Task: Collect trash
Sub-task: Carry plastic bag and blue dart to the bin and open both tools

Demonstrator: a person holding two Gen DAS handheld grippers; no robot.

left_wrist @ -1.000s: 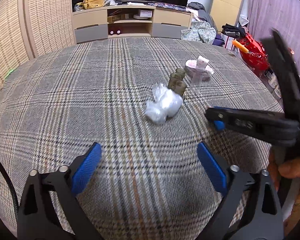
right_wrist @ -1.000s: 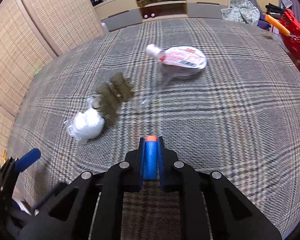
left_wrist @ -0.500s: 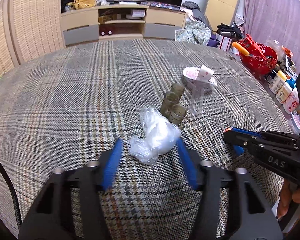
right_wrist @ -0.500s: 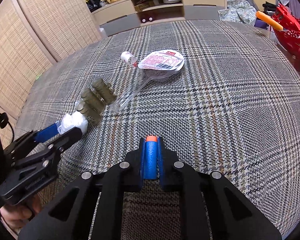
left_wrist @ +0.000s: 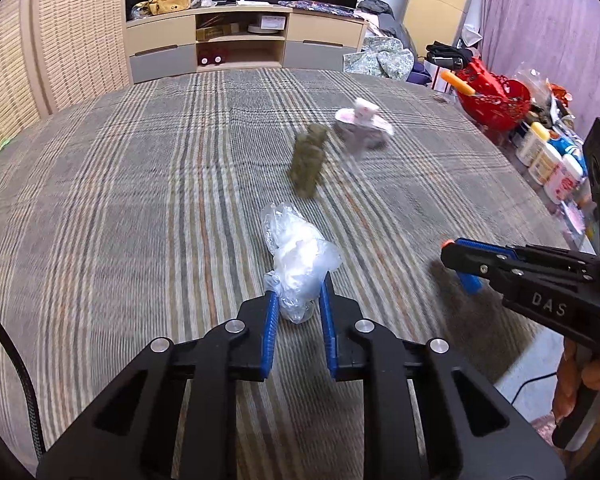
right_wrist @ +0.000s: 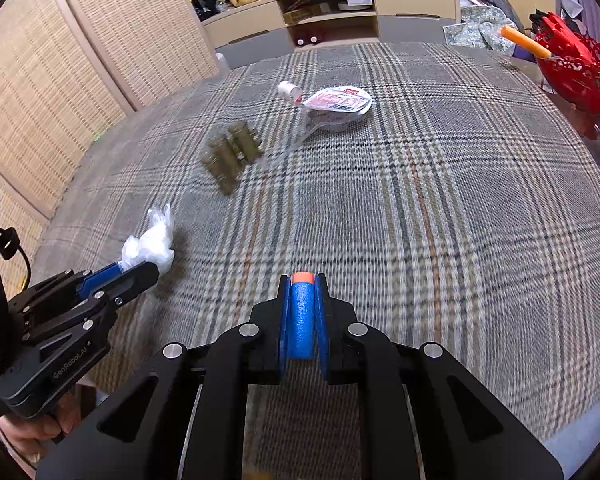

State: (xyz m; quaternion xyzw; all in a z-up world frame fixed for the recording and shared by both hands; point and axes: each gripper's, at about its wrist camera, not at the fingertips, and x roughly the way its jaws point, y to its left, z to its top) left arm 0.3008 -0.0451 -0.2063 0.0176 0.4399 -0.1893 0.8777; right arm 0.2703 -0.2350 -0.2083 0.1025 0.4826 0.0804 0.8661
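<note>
My left gripper (left_wrist: 297, 298) is shut on a crumpled clear plastic bag (left_wrist: 296, 256) and holds it above the plaid cloth; the bag also shows in the right wrist view (right_wrist: 150, 242). My right gripper (right_wrist: 303, 280) is shut on a blue foam dart with an orange tip (right_wrist: 301, 316), and it shows at the right of the left wrist view (left_wrist: 450, 254). A cluster of olive-brown small bottles (right_wrist: 232, 156) lies on the cloth. Beyond it lies a clear plastic cup with a printed lid (right_wrist: 338, 104), a small white cap (right_wrist: 288, 89) beside it.
The plaid-covered surface (right_wrist: 440, 200) fills both views. A red basket (right_wrist: 576, 68) and several bottles (left_wrist: 548, 160) stand off its right edge. A TV cabinet (left_wrist: 240, 44) stands at the back, wicker panels (right_wrist: 80, 60) at the left.
My left gripper moved forward, closed on the plastic bag and lifted it away from the bottles. My right gripper has kept hold of the dart.
</note>
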